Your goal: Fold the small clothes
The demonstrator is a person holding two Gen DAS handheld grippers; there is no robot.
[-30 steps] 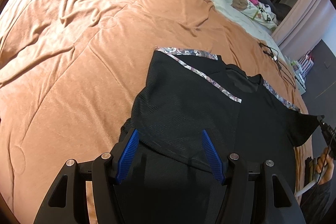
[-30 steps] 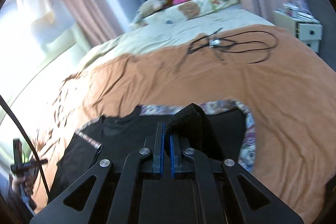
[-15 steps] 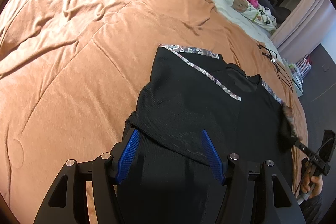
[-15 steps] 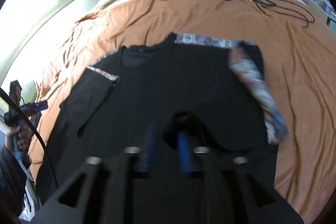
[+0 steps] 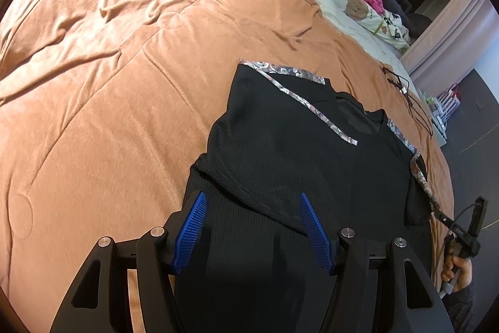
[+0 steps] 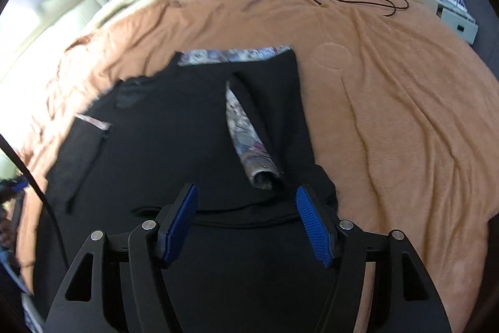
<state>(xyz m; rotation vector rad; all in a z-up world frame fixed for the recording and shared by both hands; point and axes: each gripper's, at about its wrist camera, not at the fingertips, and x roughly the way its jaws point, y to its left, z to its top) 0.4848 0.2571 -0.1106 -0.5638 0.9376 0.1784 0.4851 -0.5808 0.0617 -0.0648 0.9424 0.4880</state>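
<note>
From the left wrist view, the near end of the black shirt point(image 5: 280, 161) runs under the left gripper point(image 5: 252, 227) and out of the bottom of the picture, so its hem cannot be seen. The gripper's jaws stand spread, blue pads apart with only flat cloth between them, pinching nothing. The shirt lies on the orange blanket point(image 5: 109, 83), one side folded over its middle, with a patterned silver-grey trim along the folded edge and the shoulders. Beyond the shirt's far shoulder a thin black cord point(image 5: 408, 102) lies on the blanket. At the shirt's right edge the right gripper point(image 5: 464, 236) shows only in part, held by a hand point(image 5: 458, 270) cut off by the picture's rim. No writing can be read anywhere.

From the right wrist view, the picture is a little blurred, and the shirt's near part is again hidden under the gripper point(image 6: 246, 220) body. Its jaws have just been opening and now stand wide, with nothing gripped; the patterned sleeve point(image 6: 249, 139) lies curled on the shirt just beyond the pads, free of them. The shirt's left side fades into shadow, and the dark shapes at the picture's left edge are too blurred to make out. Beyond the shirt lie the blanket and the cord.
</note>
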